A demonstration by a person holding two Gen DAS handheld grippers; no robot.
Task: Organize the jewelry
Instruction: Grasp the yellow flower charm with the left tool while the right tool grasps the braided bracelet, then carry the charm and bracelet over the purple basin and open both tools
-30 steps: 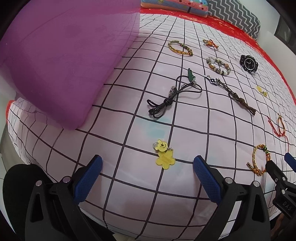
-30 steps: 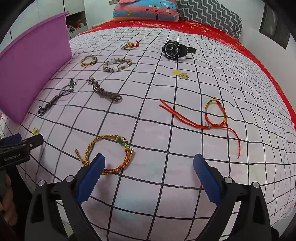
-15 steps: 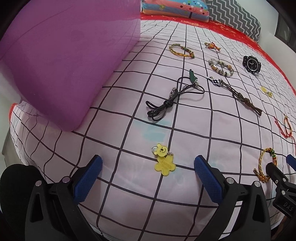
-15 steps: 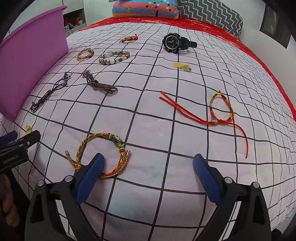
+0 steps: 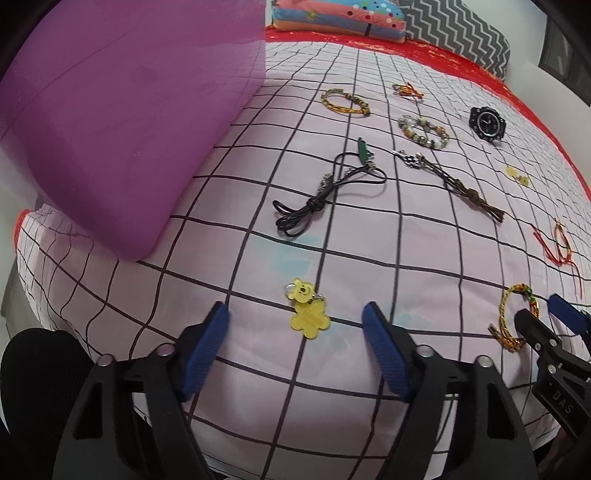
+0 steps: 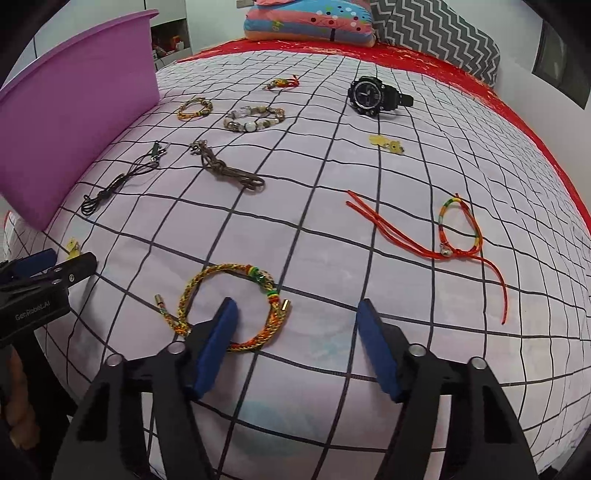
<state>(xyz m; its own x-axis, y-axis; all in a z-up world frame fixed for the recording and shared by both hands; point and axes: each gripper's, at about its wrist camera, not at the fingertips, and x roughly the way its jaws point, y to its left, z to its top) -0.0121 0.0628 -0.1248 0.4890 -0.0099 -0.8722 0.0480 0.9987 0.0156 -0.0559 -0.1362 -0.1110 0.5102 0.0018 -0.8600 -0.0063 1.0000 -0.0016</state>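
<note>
My left gripper (image 5: 295,332) hung over the yellow charm (image 5: 308,314), jaws closing, the charm between the pads but not yet pinched. My right gripper (image 6: 295,332) was likewise closing, holding nothing; its left pad (image 6: 216,347) overlapped the woven bracelet (image 6: 225,306), whose far arc lay between the jaws.

Risks, as I judged them: the flat charm could slip under the pads or be taken up with a fold of sheet; the right jaws could catch only one strand of the loop, which would then swing or drop.

The other pieces lay apart on the checked sheet (image 6: 332,221): black cord (image 5: 321,199), brown cord (image 6: 229,171), bead bracelet (image 6: 255,120), watch (image 6: 369,94), red string bracelet (image 6: 454,236). A purple bin (image 5: 122,122) stood at the bed's left edge, pillows (image 6: 314,22) at the head.
</note>
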